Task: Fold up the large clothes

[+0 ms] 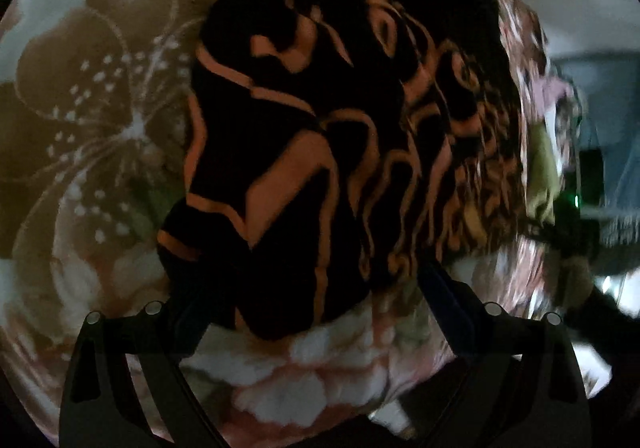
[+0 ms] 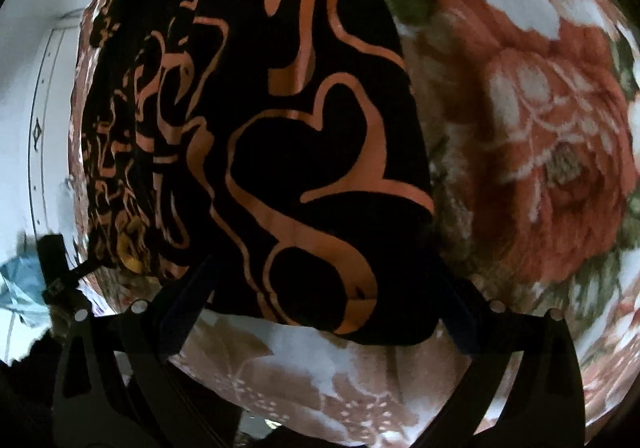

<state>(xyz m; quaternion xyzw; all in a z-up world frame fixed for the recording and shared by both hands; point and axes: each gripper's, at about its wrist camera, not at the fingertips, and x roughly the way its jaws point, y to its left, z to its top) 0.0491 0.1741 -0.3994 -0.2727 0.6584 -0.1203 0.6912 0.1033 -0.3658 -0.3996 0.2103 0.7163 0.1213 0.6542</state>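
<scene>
a black garment with orange swirls lies on a floral blanket with big brown, red and white flowers. in the left wrist view the garment fills the middle, its near edge bunched between the two spread fingers of the left gripper; the fingers stand wide apart on either side of the cloth, released rather than pinching it. the blanket shows to the left of the garment and below it.

in the right wrist view the same garment runs from the top down to the right gripper, whose fingers are also spread wide, one at each side of the rounded near edge of the cloth, not clamped on it. the blanket shows a large red flower to the right of the garment. at the far left edge of this view the other gripper's dark body is visible, blurred, near the garment's far edge.
</scene>
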